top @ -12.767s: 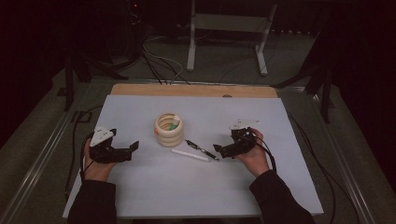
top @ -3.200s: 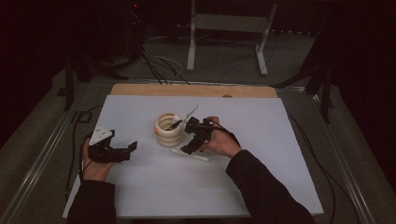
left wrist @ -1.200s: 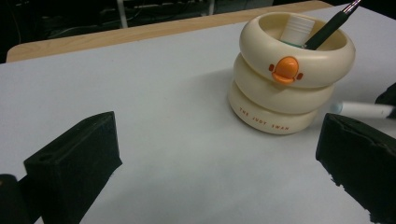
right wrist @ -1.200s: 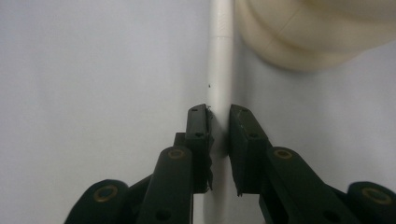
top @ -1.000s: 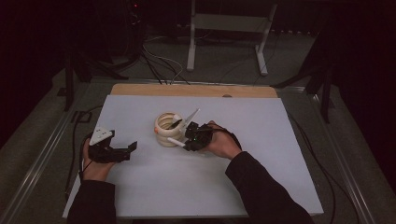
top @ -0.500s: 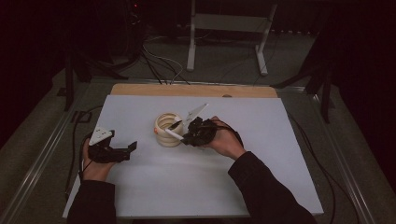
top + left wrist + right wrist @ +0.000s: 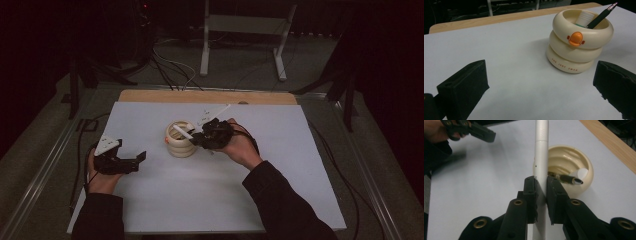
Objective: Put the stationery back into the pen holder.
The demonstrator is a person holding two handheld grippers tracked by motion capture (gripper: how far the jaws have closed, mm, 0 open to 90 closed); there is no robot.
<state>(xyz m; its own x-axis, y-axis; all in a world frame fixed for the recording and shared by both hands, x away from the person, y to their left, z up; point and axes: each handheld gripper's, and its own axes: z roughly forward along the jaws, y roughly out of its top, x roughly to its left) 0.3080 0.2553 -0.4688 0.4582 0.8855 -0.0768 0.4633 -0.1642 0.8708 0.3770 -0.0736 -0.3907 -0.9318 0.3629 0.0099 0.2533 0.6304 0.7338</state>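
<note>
A cream ring-stacked pen holder [image 7: 179, 146] [image 7: 579, 47] with an orange duck badge stands mid-table. It holds a black pen [image 7: 600, 17] [image 7: 566, 179] and a short white stub [image 7: 580, 173]. My right gripper [image 7: 196, 138] [image 7: 541, 182] is shut on a white pen [image 7: 541, 150]. The white pen's [image 7: 182, 132] free end hangs over the holder's rim, above the table. My left gripper [image 7: 137, 161] [image 7: 541, 75] rests on the white sheet to the holder's left, open, with nothing between its jaws. It points at the holder. That gripper [image 7: 477, 132] is also at the top left of the right gripper view.
The white sheet [image 7: 200, 195] covers the table, with a bare wooden strip [image 7: 207, 96] along the far edge. Cables and the legs of a metal stand [image 7: 240, 30] lie on the floor beyond. A cable trails off the table's left side [image 7: 82, 125].
The right hand has risen with the white pen, bringing its end from beside the holder up over the rim. The left hand has stayed put.
</note>
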